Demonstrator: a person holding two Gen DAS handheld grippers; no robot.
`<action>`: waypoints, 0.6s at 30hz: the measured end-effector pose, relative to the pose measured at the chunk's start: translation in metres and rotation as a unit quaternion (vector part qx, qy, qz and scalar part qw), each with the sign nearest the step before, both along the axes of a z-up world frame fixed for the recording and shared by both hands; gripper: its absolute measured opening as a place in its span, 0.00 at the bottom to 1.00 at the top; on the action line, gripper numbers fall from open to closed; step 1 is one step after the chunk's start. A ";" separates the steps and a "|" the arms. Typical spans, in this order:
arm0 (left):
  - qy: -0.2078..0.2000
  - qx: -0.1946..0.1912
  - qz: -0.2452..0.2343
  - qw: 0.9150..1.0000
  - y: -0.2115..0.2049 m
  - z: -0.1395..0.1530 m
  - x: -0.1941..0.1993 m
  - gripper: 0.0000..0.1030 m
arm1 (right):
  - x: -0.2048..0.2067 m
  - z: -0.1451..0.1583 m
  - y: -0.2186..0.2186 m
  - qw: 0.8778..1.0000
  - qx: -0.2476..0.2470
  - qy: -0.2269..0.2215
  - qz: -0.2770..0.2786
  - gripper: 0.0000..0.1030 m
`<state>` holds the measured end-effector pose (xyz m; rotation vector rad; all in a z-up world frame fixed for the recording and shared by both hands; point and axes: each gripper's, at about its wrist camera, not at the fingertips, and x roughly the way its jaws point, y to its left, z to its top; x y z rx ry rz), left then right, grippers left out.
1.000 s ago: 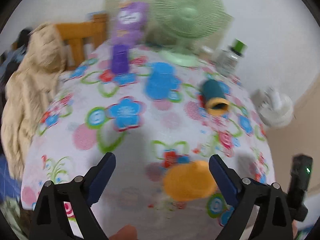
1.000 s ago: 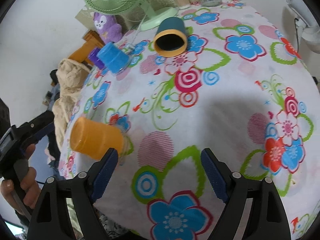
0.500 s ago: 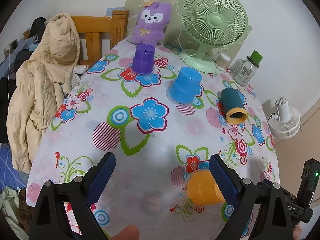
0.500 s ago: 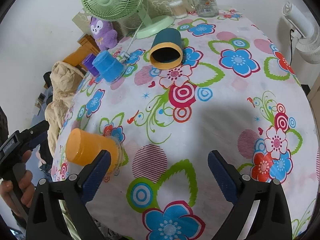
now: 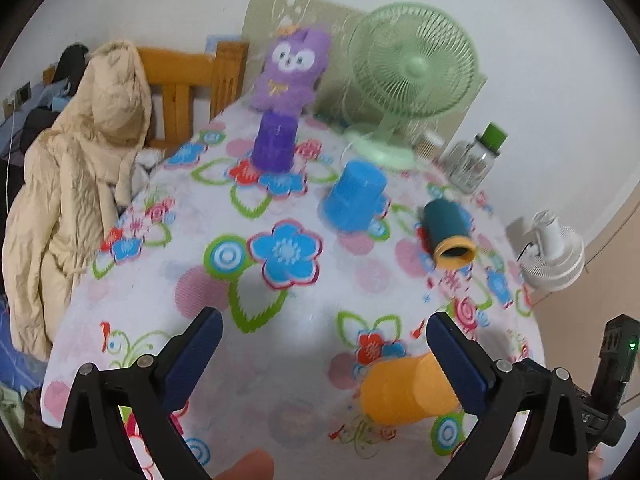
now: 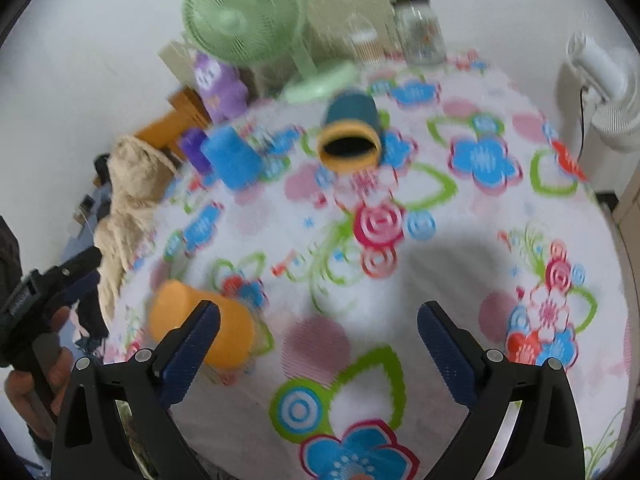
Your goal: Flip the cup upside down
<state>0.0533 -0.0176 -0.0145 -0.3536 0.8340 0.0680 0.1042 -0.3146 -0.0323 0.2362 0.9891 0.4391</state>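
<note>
An orange cup (image 5: 404,392) lies on its side near the table's front edge, just behind my left gripper's right finger (image 5: 456,364); it also shows in the right wrist view (image 6: 200,328), behind that gripper's left finger. A teal cup with an orange rim (image 5: 448,232) lies on its side further back, mouth toward me (image 6: 350,140). A blue cup (image 5: 354,196) and a purple cup (image 5: 274,142) stand upside down. My left gripper (image 5: 322,338) is open and empty. My right gripper (image 6: 318,330) is open and empty above the tablecloth.
A green fan (image 5: 408,76), a purple plush (image 5: 292,72) and a glass jar (image 5: 474,160) stand at the table's back. A wooden chair with a beige coat (image 5: 76,168) is at the left. A white fan (image 5: 554,252) sits beyond the right edge.
Both views shifted and blurred slightly. The left gripper has moved forward and a little right; the orange cup now sits partly behind its right finger. The right gripper has moved closer to the table.
</note>
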 end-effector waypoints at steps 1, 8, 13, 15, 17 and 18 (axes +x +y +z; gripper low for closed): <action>-0.010 0.006 0.001 1.000 -0.001 0.004 -0.002 1.00 | -0.002 0.010 0.001 1.000 0.004 -0.021 -0.002 0.97; -0.050 0.048 -0.002 0.998 -0.007 0.026 -0.010 1.00 | -0.019 0.053 0.019 0.991 -0.025 -0.132 -0.004 1.00; -0.077 0.081 0.001 0.994 -0.015 0.035 -0.019 1.00 | -0.032 0.069 0.038 0.981 -0.057 -0.186 0.009 1.00; -0.084 0.088 -0.001 0.993 -0.018 0.037 -0.022 1.00 | -0.035 0.071 0.042 0.980 -0.056 -0.193 0.013 1.00; -0.092 0.099 -0.001 0.991 -0.021 0.041 -0.025 1.00 | -0.038 0.073 0.043 0.980 -0.050 -0.194 0.014 1.00; -0.095 0.103 -0.001 0.990 -0.022 0.042 -0.027 1.00 | -0.038 0.073 0.043 0.980 -0.048 -0.194 0.012 1.00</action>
